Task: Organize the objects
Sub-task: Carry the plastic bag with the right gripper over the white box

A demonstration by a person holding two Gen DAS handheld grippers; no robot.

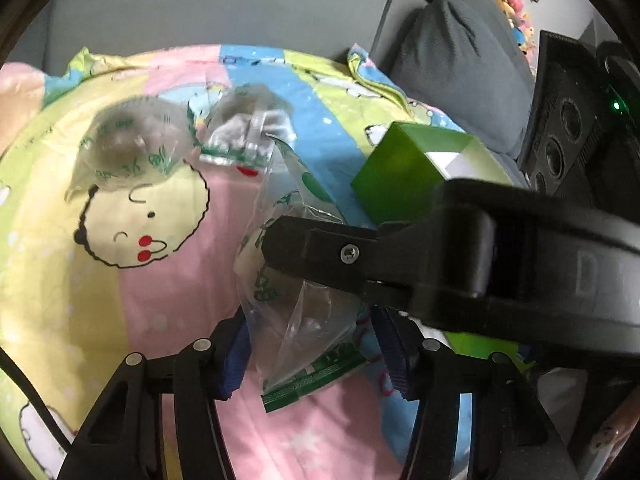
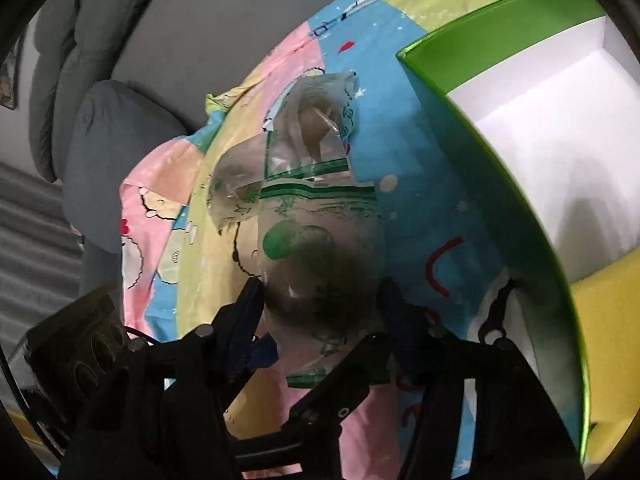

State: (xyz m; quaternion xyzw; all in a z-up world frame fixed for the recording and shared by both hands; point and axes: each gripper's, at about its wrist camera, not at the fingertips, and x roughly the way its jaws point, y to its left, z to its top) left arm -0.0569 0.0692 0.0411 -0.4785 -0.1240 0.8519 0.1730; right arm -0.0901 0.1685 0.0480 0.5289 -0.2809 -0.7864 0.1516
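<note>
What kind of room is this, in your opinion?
Probably a bedroom or living room at home: a cartoon-print blanket covers the soft surface, a grey cushion lies behind it, and plush toys sit in the far corner.

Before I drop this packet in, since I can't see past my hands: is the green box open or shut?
Open. The right wrist view shows the green box lidless, its white inside bare where visible; the far end is cropped.

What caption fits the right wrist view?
Open jaws around a clear bag on the cartoon sheet, beside an open green box.
</note>
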